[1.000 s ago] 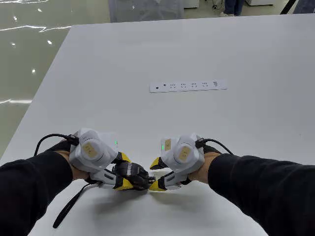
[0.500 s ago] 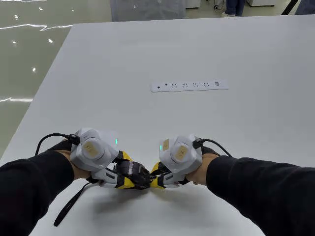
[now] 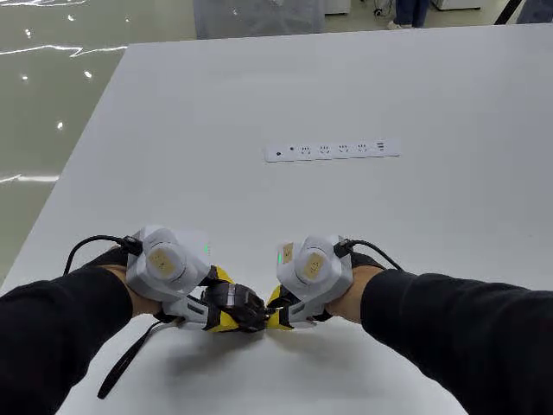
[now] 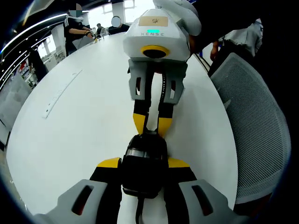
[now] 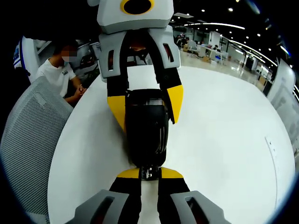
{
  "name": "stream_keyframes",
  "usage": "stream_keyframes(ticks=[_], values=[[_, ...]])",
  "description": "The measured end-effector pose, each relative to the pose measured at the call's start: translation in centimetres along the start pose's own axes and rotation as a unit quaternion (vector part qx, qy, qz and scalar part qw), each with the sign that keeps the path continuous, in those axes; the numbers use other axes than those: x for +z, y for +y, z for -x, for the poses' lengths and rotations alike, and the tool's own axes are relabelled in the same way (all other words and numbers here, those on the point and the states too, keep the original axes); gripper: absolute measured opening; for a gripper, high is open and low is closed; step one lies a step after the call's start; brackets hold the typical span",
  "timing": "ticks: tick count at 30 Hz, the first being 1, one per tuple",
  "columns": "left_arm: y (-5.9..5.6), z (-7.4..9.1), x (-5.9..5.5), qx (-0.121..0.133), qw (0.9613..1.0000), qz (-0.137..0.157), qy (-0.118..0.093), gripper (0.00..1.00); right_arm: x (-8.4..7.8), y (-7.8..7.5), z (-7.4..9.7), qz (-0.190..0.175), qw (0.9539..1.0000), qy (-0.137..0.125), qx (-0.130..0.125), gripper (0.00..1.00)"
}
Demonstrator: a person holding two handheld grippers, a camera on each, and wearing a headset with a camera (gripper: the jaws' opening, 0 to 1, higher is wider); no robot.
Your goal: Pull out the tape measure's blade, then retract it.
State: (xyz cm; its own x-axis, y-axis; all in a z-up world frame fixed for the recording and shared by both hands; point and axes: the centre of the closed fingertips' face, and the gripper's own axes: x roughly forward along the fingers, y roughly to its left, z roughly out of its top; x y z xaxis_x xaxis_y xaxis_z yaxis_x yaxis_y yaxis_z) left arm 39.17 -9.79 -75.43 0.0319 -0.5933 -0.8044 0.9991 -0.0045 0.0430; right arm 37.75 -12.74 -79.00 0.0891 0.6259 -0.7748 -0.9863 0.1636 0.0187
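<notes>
The white surface is wide, smooth and matte, with a rounded edge in the gripper views. A grey mesh chair back stands beside the surface, to the right of the left hand-held gripper in its own view. A long, flat, white power strip with a row of sockets lies well apart from both hand-held grippers, on the far side of them from the person.

The two hand-held grippers have white rounded plastic bodies, grey arms and yellow tips, and they point at each other, nearly tip to tip. The left one is closed around the tape measure, with one yellow tip on each flank. The case is black, compact and rounded, with a ribbed, rubber-like skin, and it rests on the surface between these jaws.

A thin black strap trails on the surface behind the left hand-held gripper, near the sleeve.

The right hand-held gripper is almost fully closed, and its tips pinch the small metal blade end just at the mouth of the case.
</notes>
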Motion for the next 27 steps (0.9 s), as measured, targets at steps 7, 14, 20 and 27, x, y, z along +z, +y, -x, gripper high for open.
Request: stream_keyframes(ticks=[7, 14, 20, 27], values=[[-0.02, -0.01, 0.0, 0.002, 1.0, 0.001, -0.001, 0.29, -0.02, -0.09, -0.07, 0.001, 1.0, 0.005, 0.0, 0.09], [-0.01, -0.05, 0.0, 0.005, 1.0, 0.004, -0.004, 0.29, 0.14, -0.11, -0.28, -0.002, 1.0, 0.003, 0.005, 0.11], [-0.03, -0.04, -0.06, 0.006, 1.0, 0.001, -0.003, 0.29, 0.19, 0.08, -0.65, 0.012, 0.9999, 0.009, 0.006, 0.12], [0.04, -0.02, -0.07, 0.008, 1.0, 0.002, -0.004, 0.29, -0.27, -0.21, -0.51, 0.008, 0.9999, 0.009, 0.007, 0.09]])
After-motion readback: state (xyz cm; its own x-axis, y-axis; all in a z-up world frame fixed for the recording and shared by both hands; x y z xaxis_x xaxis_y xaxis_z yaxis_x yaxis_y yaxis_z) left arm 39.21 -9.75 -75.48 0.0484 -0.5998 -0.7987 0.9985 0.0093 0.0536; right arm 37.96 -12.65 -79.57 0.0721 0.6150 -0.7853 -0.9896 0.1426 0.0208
